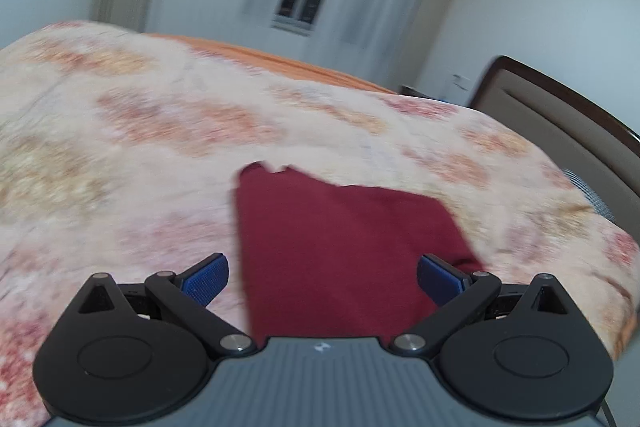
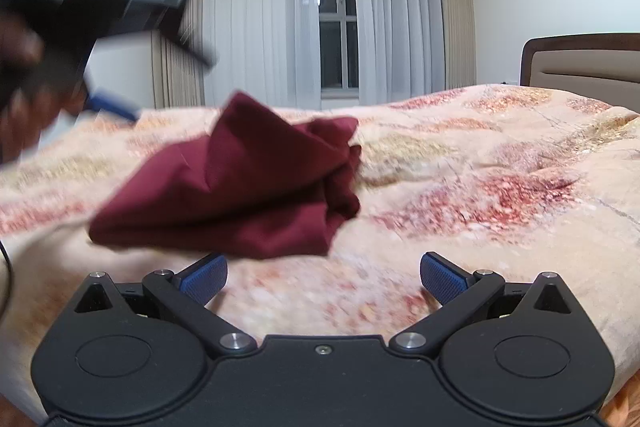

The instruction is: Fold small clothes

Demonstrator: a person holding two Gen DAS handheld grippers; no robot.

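Your maroon garment (image 2: 240, 187) lay folded on the bedspread (image 2: 480, 187), long axis left-right; left gripper (image 1: 322, 277) and right gripper (image 2: 323, 277) both spread, empty.

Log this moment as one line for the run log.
left gripper: open, empty | right gripper: open, empty | maroon garment: partly folded, bunched, on floral bedspread

Readable text: none in either view
Left gripper (image 1: 322, 277) housing: a small pale mark on the grey ribbed top, too small and blurred to read as a letter or logo
Right gripper (image 2: 323, 277) housing: a plain screw head only, no lettering
Dark red garment (image 2: 240, 183): no label or print visible
Bed cover (image 2: 480, 187): blotched pattern only, no writing
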